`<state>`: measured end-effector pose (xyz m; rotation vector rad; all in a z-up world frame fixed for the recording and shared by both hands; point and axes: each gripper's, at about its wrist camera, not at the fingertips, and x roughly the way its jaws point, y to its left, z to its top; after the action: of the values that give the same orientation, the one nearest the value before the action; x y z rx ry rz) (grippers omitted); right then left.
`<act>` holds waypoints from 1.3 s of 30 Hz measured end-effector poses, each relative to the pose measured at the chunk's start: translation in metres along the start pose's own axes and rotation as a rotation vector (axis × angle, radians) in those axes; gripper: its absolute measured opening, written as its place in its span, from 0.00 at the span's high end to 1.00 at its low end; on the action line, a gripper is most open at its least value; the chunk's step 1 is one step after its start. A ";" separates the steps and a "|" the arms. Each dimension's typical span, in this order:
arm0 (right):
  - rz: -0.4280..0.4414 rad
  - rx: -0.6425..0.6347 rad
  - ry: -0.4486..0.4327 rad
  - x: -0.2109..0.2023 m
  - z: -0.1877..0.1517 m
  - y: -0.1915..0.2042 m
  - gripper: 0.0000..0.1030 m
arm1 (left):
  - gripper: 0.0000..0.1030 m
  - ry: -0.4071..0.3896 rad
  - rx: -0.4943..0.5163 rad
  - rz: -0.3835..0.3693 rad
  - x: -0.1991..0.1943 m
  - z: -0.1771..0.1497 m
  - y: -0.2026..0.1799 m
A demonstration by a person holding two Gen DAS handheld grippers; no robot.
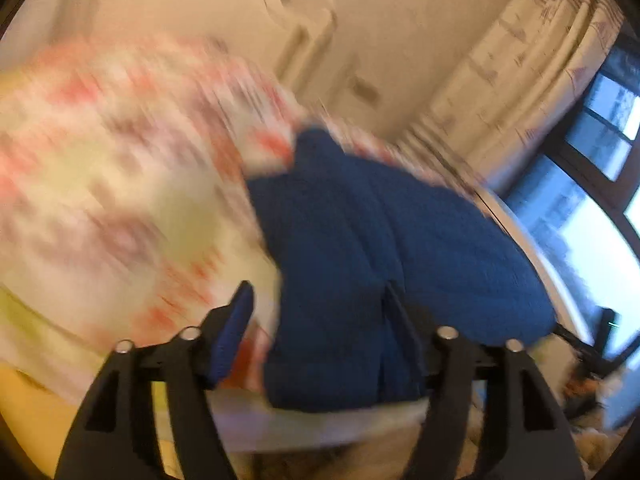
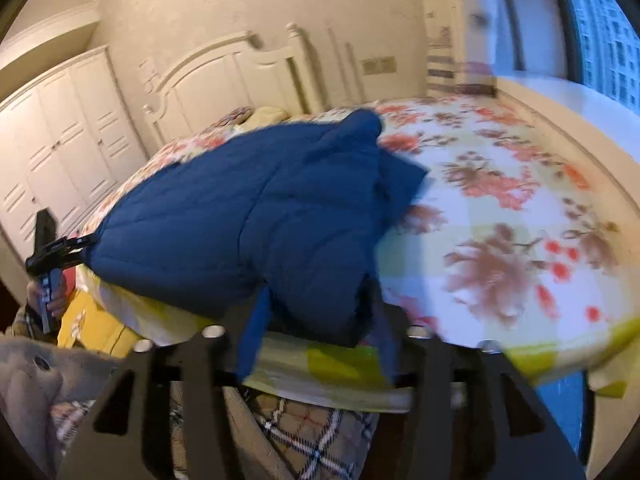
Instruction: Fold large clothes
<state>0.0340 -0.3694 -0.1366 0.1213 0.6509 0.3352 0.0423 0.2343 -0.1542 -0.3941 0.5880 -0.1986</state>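
Note:
A large dark blue quilted jacket [image 2: 248, 216] lies bunched on the bed with the floral sheet [image 2: 500, 208]. My right gripper [image 2: 316, 320] is at the jacket's near edge, its blue-padded fingers [image 2: 254, 336] spread with the fabric between them. My left gripper [image 1: 320, 320] is open at the jacket's [image 1: 360, 248] other edge; the left pad [image 1: 234, 332] is bare and the right finger is pressed into the cloth. From the right wrist view the left gripper [image 2: 80, 246] shows at the jacket's left corner. The left view is motion-blurred.
A white headboard [image 2: 224, 76] and wardrobe [image 2: 52, 140] stand behind the bed. A window [image 2: 604, 44] and curtain [image 1: 520, 80] are to the right. The person's plaid clothing [image 2: 312, 436] is below the bed's front edge. A yellow object [image 2: 92, 328] sits at lower left.

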 end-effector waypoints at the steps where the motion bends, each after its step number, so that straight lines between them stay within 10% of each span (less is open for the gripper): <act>1: -0.041 -0.015 -0.048 -0.012 0.002 0.001 0.44 | 0.17 -0.047 0.024 0.023 -0.011 0.003 -0.003; 5: -0.065 -0.116 -0.183 -0.039 0.024 0.030 0.44 | 0.14 -0.148 0.191 0.016 -0.033 0.013 -0.055; 13: 0.040 -0.532 -0.019 0.049 0.035 0.164 0.44 | 0.13 0.072 0.572 0.099 0.069 -0.017 -0.155; 21: -0.070 -0.401 0.152 0.123 0.085 0.155 0.45 | 0.11 0.214 0.416 0.185 0.131 0.043 -0.151; 25: -0.037 -0.426 0.127 0.130 0.110 0.164 0.45 | 0.08 0.221 0.500 0.233 0.165 0.050 -0.170; 30: -0.065 -0.378 0.296 0.209 0.120 0.151 0.45 | 0.03 0.274 0.485 0.276 0.216 0.070 -0.158; 36: -0.098 -0.400 0.198 0.218 0.164 0.162 0.45 | 0.02 0.213 0.571 0.364 0.245 0.092 -0.162; 39: -0.136 -0.395 0.341 0.270 0.161 0.153 0.44 | 0.02 0.237 0.564 0.375 0.265 0.091 -0.157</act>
<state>0.2926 -0.1343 -0.1313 -0.3632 0.9122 0.3506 0.3001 0.0426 -0.1521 0.2912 0.7954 -0.0437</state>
